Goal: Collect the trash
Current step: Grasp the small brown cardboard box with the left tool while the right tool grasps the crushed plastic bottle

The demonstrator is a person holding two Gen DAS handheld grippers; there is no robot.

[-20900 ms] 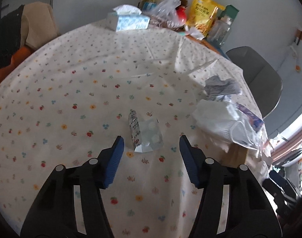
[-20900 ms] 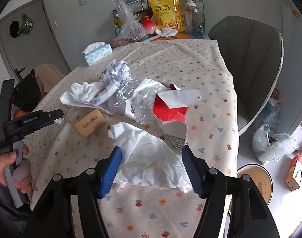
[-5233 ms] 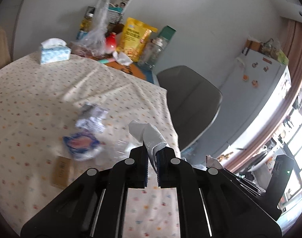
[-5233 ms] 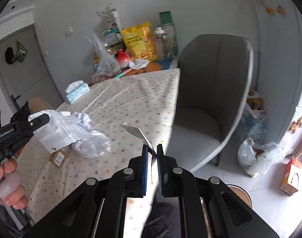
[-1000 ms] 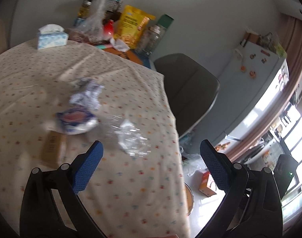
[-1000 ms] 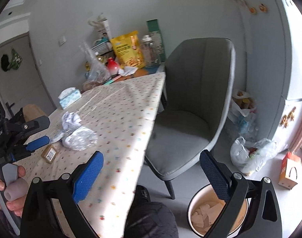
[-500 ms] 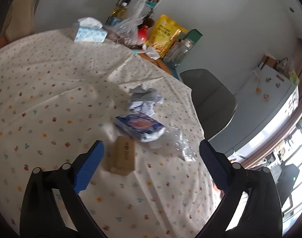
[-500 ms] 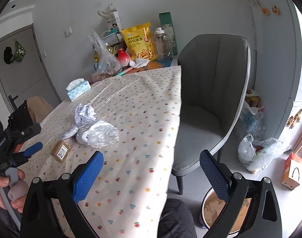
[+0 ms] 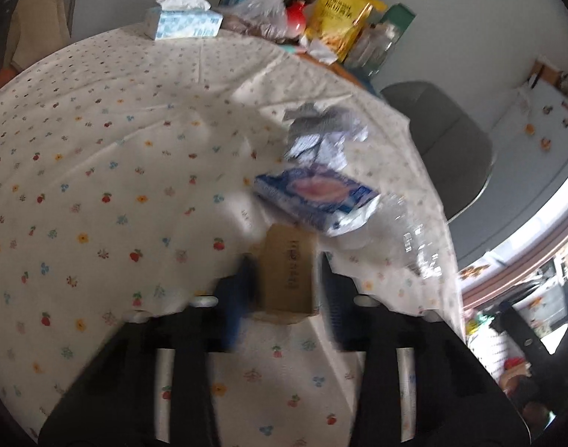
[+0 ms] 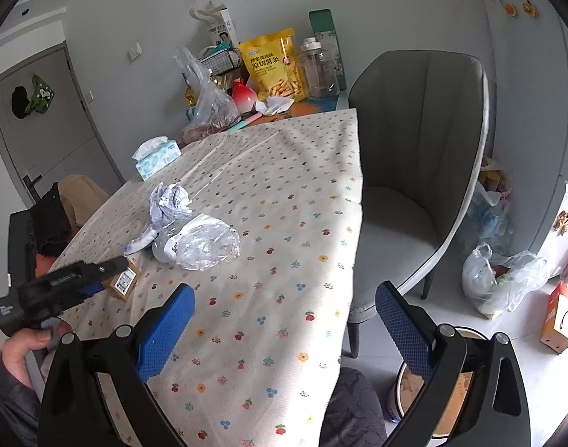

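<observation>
A small brown cardboard box (image 9: 286, 275) lies on the flowered tablecloth (image 9: 109, 171), and my left gripper (image 9: 284, 290) has its blue pads against both sides of it. The frame is blurred. Beyond it lie a blue-and-white wrapper (image 9: 314, 193), a crushed clear plastic bottle (image 9: 399, 231) and crumpled paper (image 9: 321, 134). In the right wrist view the left gripper (image 10: 97, 279) sits at the box (image 10: 123, 281), next to the bottle (image 10: 202, 242) and paper (image 10: 170, 201). My right gripper (image 10: 284, 316) is open and empty above the table's near edge.
A grey chair (image 10: 414, 171) stands at the table's right. A bin (image 10: 444, 383) with trash sits on the floor below my right gripper. Plastic bags (image 10: 504, 279) lie beyond it. A tissue box (image 10: 155, 158), snack bag (image 10: 274, 65) and jars stand at the table's far end.
My left gripper has moved down to the brown box and narrowed from wide open to touching its sides. My right gripper has stayed open, shifting slightly toward the table.
</observation>
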